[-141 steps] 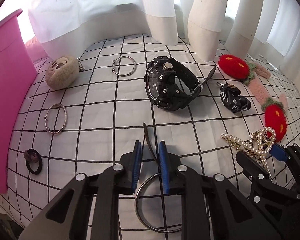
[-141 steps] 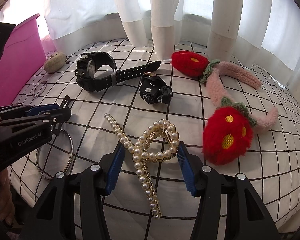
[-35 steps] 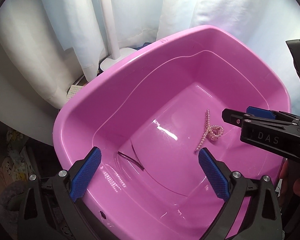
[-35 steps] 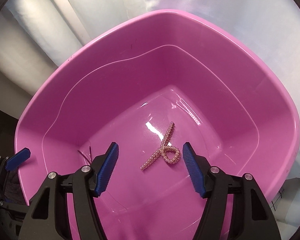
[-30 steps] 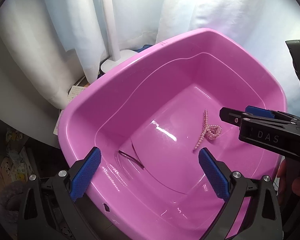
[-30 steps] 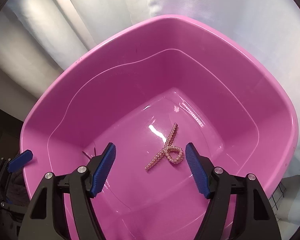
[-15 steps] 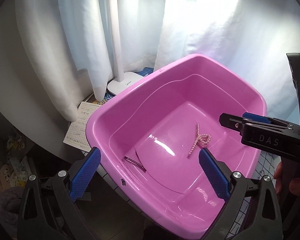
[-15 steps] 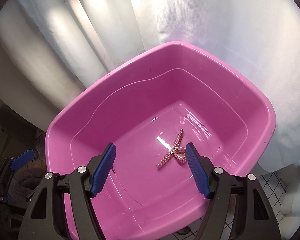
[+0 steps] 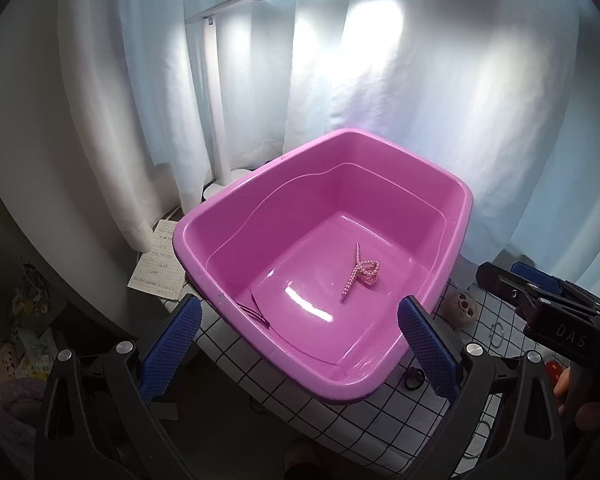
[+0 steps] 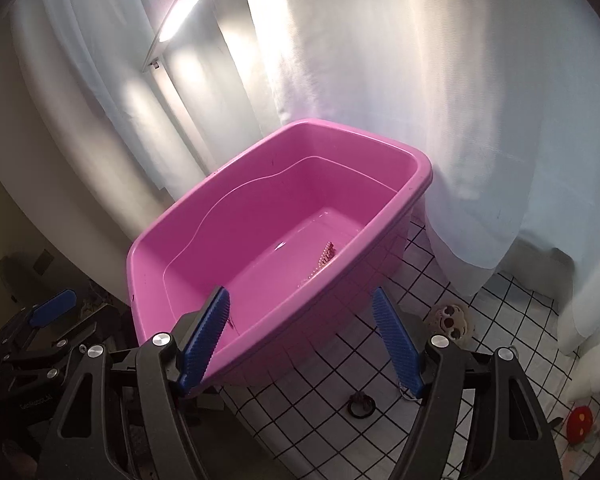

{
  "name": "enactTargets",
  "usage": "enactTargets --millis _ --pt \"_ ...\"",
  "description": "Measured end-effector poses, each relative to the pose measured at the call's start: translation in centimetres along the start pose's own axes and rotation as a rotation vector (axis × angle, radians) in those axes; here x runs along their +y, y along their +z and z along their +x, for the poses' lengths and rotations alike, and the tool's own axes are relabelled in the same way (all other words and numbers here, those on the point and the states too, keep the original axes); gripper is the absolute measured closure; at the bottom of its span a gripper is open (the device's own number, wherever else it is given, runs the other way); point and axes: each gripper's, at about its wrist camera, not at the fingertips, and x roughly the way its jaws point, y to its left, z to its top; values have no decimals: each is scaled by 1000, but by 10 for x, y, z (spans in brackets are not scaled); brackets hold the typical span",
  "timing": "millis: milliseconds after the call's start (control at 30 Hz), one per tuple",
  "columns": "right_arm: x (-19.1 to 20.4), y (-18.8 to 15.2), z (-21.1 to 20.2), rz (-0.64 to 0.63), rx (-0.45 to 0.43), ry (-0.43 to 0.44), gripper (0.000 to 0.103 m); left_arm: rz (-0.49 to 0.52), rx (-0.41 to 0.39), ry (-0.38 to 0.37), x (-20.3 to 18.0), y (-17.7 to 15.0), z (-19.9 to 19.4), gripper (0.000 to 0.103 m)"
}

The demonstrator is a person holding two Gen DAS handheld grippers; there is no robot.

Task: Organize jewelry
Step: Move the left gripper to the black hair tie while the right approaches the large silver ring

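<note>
Left gripper [image 9: 300, 312]: jaws spread wide, nothing between the blue pads. Right gripper [image 10: 300, 298]: likewise parted and empty, with its black frame also visible at the right edge of the left view.

Both pulled up and back from the pink tub [image 9: 352, 131]. Filled the frame a second earlier; now small enough to show the whole rim, the white curtain and the lamp [image 9: 220, 120] behind.

Inside, from the left wrist: pearl hair clip [image 9: 360, 274] flat on the tub floor, toward the far right; thin dark hoop [image 9: 254, 308] against the near-left wall, well apart from it. From the right wrist, only a strip of the pearl hair clip [image 10: 324, 258] seen over the near rim [image 10: 312, 122].

Taken off the table a few seconds before, one piece per gripper, and let go in the tub since. Judged as two pieces sorted and this drop finished.

Left waiting on the checked table [image 9: 340, 420]: plush keychain [image 9: 462, 308] just beside the tub's right wall, metal bangle [image 9: 498, 334] near it, black hair tie [image 9: 414, 378] close to the tub's near corner, and a red strawberry piece [image 10: 580, 420] low at the right of the right view. Probably called next for a swing back toward these, the nearest first.
</note>
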Motion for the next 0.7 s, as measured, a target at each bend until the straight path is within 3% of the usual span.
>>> enactTargets --millis 200,433,600,700 --pt "-58 -89 -70 54 -70 -127 32 63 14 -124 -46 -34 -13 6" --pt "-145 -199 -136 200 -32 -362 32 163 86 -197 -105 -87 -1 6" --pt "-174 -260 -155 290 -37 -394 32 229 144 -175 -127 -128 20 6" --pt "-172 -276 -149 307 -28 -374 32 228 190 -171 -126 -145 38 6"
